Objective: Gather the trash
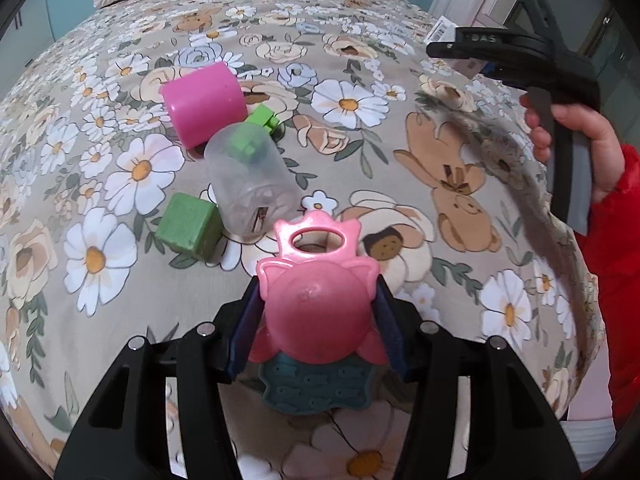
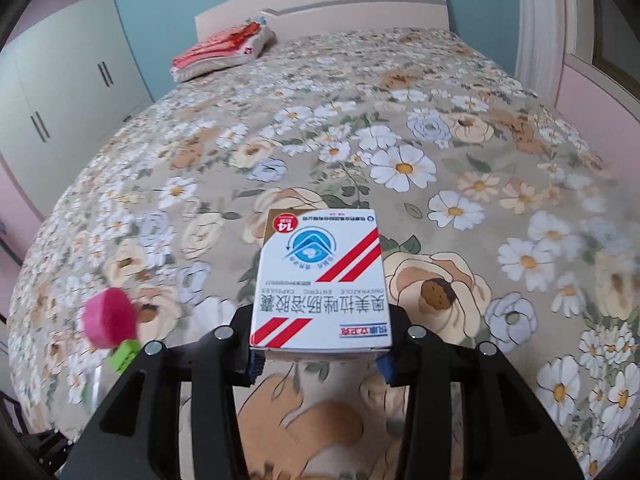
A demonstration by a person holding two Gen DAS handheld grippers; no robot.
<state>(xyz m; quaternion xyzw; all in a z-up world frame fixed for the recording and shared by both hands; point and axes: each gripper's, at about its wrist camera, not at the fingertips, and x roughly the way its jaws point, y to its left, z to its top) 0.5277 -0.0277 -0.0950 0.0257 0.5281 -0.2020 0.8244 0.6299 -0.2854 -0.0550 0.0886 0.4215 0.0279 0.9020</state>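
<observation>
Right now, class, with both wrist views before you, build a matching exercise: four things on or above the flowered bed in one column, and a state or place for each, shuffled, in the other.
Things:
1. pink cat-shaped plastic toy
2. white medicine carton with red stripes
3. clear plastic capsule half
4. folded red and white bedding

States or places:
A. near the headboard
B. lying on the bedspread beside a green block
C. held in the left gripper
D. held in the right gripper

Pairs: 1-C, 2-D, 3-B, 4-A
</observation>
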